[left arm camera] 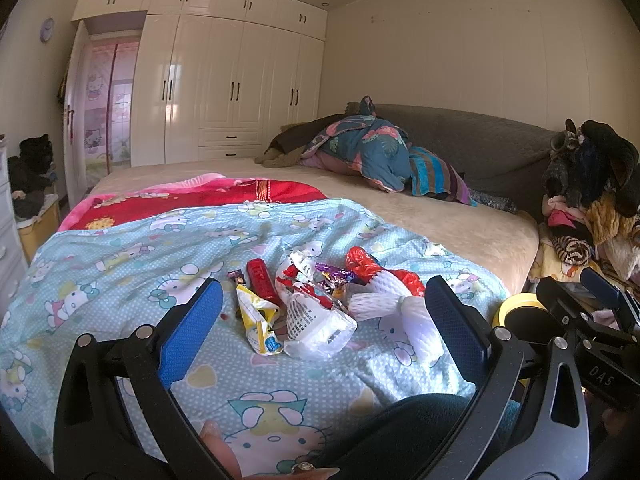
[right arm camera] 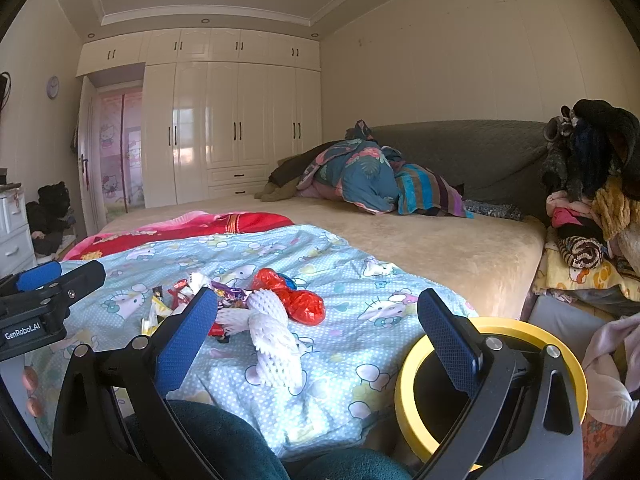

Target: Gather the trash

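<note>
Left wrist view: left tool (left arm camera: 324, 332) gapes level above wrappers (left arm camera: 312, 300).

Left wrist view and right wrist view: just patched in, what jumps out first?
A heap of trash sits mid-blanket on the light blue cartoon-cat blanket: red foil, white foam netting, a yellow wrapper. The left gripper and right gripper are both open and empty, short of the pile. A yellow-rimmed bin waits off the bed's edge, by the right gripper.
</note>
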### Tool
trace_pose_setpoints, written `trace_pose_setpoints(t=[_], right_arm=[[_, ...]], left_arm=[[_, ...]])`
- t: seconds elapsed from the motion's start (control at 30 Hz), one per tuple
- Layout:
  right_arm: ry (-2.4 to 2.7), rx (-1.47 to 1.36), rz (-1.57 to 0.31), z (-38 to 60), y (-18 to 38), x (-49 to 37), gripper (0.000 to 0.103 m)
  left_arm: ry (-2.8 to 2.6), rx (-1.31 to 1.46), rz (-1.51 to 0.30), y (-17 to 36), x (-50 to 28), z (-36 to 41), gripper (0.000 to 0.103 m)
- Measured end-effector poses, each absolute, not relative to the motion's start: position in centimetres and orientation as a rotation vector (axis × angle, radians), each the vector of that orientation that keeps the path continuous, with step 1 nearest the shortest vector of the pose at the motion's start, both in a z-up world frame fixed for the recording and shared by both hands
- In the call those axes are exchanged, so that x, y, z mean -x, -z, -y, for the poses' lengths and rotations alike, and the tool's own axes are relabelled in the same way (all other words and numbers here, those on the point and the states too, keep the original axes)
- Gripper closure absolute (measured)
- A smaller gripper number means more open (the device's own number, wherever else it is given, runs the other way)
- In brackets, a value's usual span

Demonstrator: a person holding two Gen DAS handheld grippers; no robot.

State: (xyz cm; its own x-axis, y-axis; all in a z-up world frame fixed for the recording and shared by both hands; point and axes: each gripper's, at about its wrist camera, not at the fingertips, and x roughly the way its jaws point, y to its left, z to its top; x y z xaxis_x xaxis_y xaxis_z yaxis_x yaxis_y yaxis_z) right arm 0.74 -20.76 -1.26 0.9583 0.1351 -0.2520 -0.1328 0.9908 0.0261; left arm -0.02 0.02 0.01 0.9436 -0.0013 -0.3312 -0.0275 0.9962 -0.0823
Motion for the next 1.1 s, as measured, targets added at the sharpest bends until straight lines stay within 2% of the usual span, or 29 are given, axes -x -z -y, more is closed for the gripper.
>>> trace_pose_setpoints(t=[1.1], right_arm=[[-0.175,-0.004,-0.273,20.59,1.34,-1.13,0.006]], left_arm=[[-0.002,0.094,-0.342,0.09,-0.34,-0.5,0.009]])
